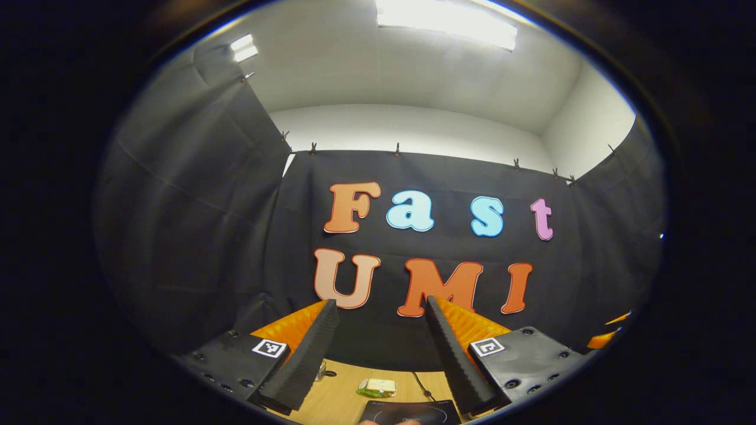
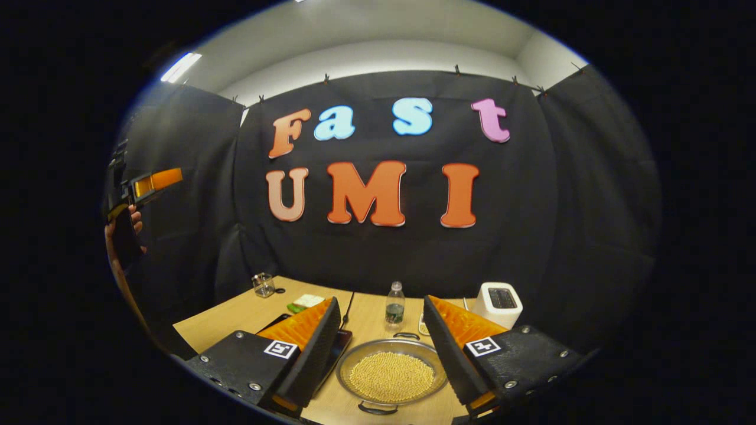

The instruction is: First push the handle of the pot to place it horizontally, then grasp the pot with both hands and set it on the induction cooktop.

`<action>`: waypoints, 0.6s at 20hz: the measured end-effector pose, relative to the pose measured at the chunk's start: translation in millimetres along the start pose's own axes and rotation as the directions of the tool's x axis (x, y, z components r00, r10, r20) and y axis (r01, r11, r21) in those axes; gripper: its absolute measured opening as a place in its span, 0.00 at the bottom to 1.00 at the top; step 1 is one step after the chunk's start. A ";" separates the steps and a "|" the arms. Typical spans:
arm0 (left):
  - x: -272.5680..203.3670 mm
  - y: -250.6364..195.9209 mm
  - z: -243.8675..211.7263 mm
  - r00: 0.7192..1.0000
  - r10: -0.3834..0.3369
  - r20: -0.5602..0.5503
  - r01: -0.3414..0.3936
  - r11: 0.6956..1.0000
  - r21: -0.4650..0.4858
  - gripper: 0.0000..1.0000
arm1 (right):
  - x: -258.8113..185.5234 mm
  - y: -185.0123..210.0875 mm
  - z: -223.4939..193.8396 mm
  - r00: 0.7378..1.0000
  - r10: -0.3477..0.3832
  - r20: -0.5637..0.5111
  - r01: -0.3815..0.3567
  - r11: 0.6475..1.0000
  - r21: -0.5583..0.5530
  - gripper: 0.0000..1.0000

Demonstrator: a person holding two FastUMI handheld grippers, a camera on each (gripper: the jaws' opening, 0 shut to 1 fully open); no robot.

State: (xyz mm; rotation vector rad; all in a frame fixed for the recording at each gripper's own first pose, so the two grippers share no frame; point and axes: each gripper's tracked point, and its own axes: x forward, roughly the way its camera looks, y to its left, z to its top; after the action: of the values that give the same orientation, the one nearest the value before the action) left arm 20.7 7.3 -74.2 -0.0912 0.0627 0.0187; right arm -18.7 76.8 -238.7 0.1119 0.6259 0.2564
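Both the right tool (image 2: 381,345) and the left tool (image 1: 381,354) hang released above the bench (image 2: 236,319), so I'd lower gently and nudge the pot (image 2: 391,372) handle (image 2: 376,408) sideways.

Light wooden table (image 2: 236,319) carried everything. Shallow steel pot (image 2: 392,370) of small yellow beans sat near front edge, one loop handle toward camera, other toward wall. Black induction cooktop (image 2: 336,348) lay just left of pot, cable running back toward wall. Clear plastic water bottle (image 2: 394,306) stood upright behind pot. White toaster (image 2: 498,303) stood at right rear. Green-and-white sponge (image 2: 305,303) lay left of centre; small glass (image 2: 263,285) stood at far left corner. In left gripper view, sponge (image 1: 378,387) lay beyond cooktop (image 1: 410,411)
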 end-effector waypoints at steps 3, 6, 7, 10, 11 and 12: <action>1.5 3.2 -5.4 1.000 0.006 -0.012 -0.006 1.000 0.014 0.97 | 13.5 18.7 -52.4 0.983 0.074 -0.166 -0.065 0.996 0.062 0.86; 1.1 5.5 -8.9 1.000 0.018 -0.011 -0.018 0.999 0.035 0.98 | 25.0 28.9 -97.5 0.947 0.126 -0.295 -0.091 0.987 0.133 0.81; 1.8 5.8 -11.3 1.000 0.020 -0.014 -0.019 0.999 0.041 0.98 | 28.1 31.9 -110.8 0.933 0.137 -0.333 -0.091 0.985 0.149 0.80; 2.8 6.1 -18.1 0.999 0.023 -0.028 -0.021 0.998 0.056 0.97 | 30.6 38.8 -148.5 0.885 0.158 -0.437 -0.083 0.979 0.184 0.73; 4.8 7.1 -20.5 0.999 0.026 -0.032 -0.024 0.998 0.062 0.97 | 29.5 38.9 -161.4 0.862 0.153 -0.484 -0.071 0.980 0.184 0.71; 5.8 6.8 -23.7 0.999 0.029 -0.038 -0.027 0.997 0.067 0.96 | 27.3 37.6 -173.2 0.839 0.145 -0.525 -0.057 0.982 0.180 0.64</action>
State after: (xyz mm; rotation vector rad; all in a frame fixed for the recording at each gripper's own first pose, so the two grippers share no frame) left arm 24.9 12.0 -98.7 -0.0241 0.1034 0.0429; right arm -107.6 125.0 -386.9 0.2311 1.2064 0.3452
